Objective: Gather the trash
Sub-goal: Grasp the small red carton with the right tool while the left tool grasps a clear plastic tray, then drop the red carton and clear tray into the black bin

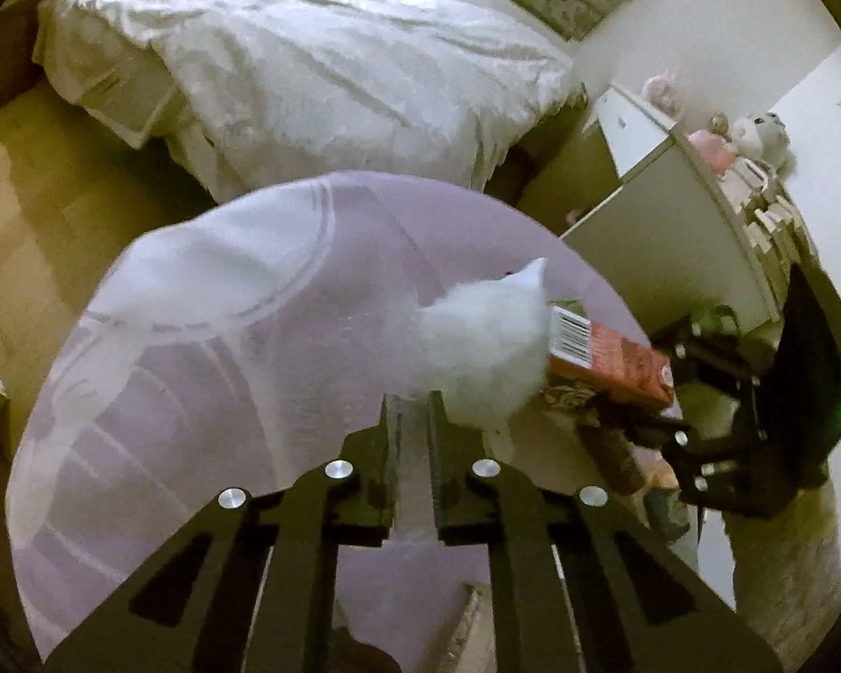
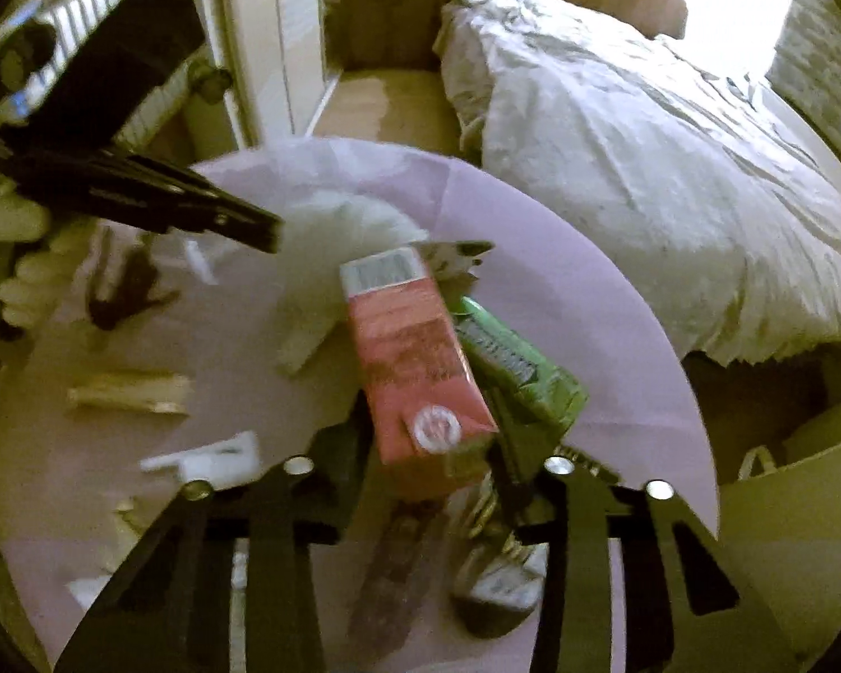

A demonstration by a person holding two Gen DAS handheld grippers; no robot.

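My left gripper [image 1: 413,404] is nearly closed on a white crumpled tissue [image 1: 485,347] and holds it above the round lilac rug [image 1: 224,336]. In the right wrist view the left gripper [image 2: 263,233] shows at the left with the tissue [image 2: 342,224] at its tip. My right gripper [image 2: 437,448] is shut on a bundle of trash: a red carton [image 2: 415,359] with a barcode and a green packet [image 2: 527,376] beside it. In the left wrist view the red carton [image 1: 611,359] and the right gripper [image 1: 695,426] sit just right of the tissue.
Loose wrappers and scraps lie on the rug [image 2: 560,291]: a pale stick wrapper [image 2: 129,392], a white piece [image 2: 207,457], a dark scrap [image 2: 123,291]. A bed with a white duvet [image 1: 336,67] lies beyond. A white cabinet with toys [image 1: 673,213] stands at the right.
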